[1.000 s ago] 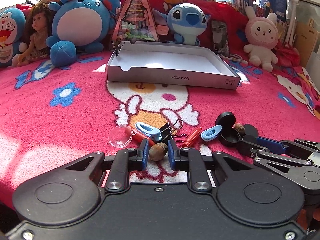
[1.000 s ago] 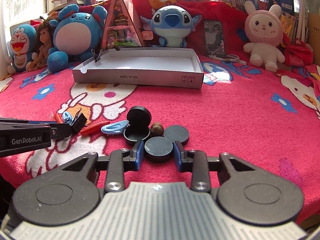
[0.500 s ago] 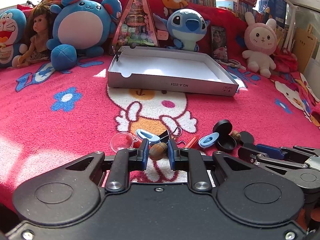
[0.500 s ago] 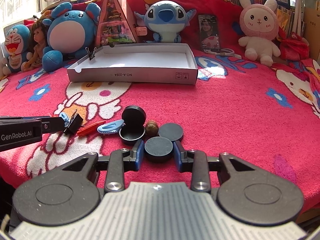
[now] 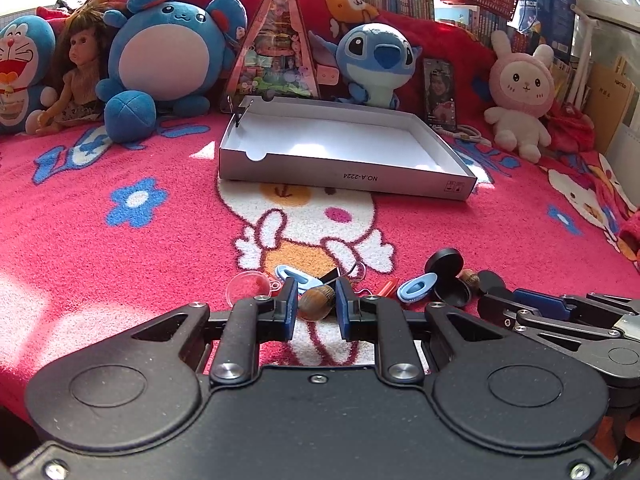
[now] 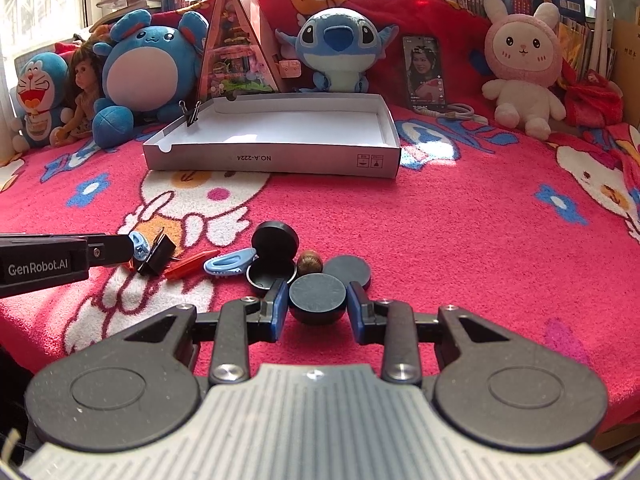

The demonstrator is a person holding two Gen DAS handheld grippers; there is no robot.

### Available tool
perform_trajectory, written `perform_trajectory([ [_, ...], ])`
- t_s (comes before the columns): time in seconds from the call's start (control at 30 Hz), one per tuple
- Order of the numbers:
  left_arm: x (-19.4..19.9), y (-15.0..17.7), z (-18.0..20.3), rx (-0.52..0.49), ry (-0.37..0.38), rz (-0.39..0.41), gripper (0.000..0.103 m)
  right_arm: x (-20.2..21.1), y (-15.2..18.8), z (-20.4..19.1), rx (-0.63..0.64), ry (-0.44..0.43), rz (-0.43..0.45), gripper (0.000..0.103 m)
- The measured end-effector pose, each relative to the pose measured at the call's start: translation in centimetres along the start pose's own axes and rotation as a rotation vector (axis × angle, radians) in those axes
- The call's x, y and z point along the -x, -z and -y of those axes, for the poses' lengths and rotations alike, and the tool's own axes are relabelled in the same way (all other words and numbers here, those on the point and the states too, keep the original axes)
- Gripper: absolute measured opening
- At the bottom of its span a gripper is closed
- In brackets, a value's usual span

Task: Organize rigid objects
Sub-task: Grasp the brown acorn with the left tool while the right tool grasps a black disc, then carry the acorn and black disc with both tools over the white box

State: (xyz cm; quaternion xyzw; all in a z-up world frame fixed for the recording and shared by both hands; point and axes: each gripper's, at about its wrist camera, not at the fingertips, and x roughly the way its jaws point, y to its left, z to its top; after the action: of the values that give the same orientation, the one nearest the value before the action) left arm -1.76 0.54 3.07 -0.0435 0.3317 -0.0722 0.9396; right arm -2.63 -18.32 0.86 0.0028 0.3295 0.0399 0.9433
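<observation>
- Over the last second both grippers have risen from the red plush blanket (image 5: pixel 100 240), each carrying something.
- The left gripper (image 5: pixel 316 304) is narrowly closed on a brown, rounded, nut-like piece (image 5: pixel 317 302).
- The right gripper (image 6: pixel 318 304) clamps a flat black round disc (image 6: pixel 318 294).
- The shallow white cardboard box (image 5: pixel 344 176) sits well beyond the leftover pile, probably the drop-off; both grasps look secure.
</observation>
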Motion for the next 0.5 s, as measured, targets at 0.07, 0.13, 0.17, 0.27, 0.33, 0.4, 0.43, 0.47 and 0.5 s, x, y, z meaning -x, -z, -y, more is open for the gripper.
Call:
perform_trajectory([
  [0.07, 0.2, -0.1, 0.0, -0.002, 0.002, 0.004, 0.019, 0.1, -0.2, 0.1, 0.000, 0.001, 0.006, 0.037],
  [0.13, 0.2, -0.3, 0.0, -0.007, 0.006, 0.008, 0.019, 0.2, -0.4, 0.2, 0.000, 0.002, 0.010, 0.037],
  [0.17, 0.2, -0.4, 0.0, -0.009, 0.006, 0.009, 0.019, 0.2, -0.5, 0.3, -0.001, 0.001, 0.011, 0.037],
  [0.27, 0.3, -0.6, 0.0, -0.016, 0.006, 0.015, 0.019, 0.1, -0.7, 0.5, -0.005, -0.002, 0.014, 0.037],
  [0.33, 0.1, -1.1, -0.1, -0.017, 0.015, 0.017, 0.019, 0.0, -1.0, 0.6, -0.007, -0.003, 0.017, 0.037],
  [0.4, -0.1, -1.8, -0.5, -0.006, 0.032, 0.014, 0.019, -0.1, -1.4, 0.8, -0.014, -0.008, 0.021, 0.037],
  [0.43, -0.3, -2.3, -0.6, -0.002, 0.041, 0.013, 0.019, -0.2, -1.7, 1.0, -0.020, -0.016, 0.022, 0.037],
  [0.47, -0.5, -2.8, -0.8, -0.002, 0.047, 0.015, 0.019, -0.3, -2.0, 1.1, -0.023, -0.024, 0.025, 0.037],
  [0.5, -0.7, -3.4, -0.9, -0.006, 0.049, 0.018, 0.019, -0.5, -2.4, 1.3, -0.028, -0.032, 0.028, 0.037],
])
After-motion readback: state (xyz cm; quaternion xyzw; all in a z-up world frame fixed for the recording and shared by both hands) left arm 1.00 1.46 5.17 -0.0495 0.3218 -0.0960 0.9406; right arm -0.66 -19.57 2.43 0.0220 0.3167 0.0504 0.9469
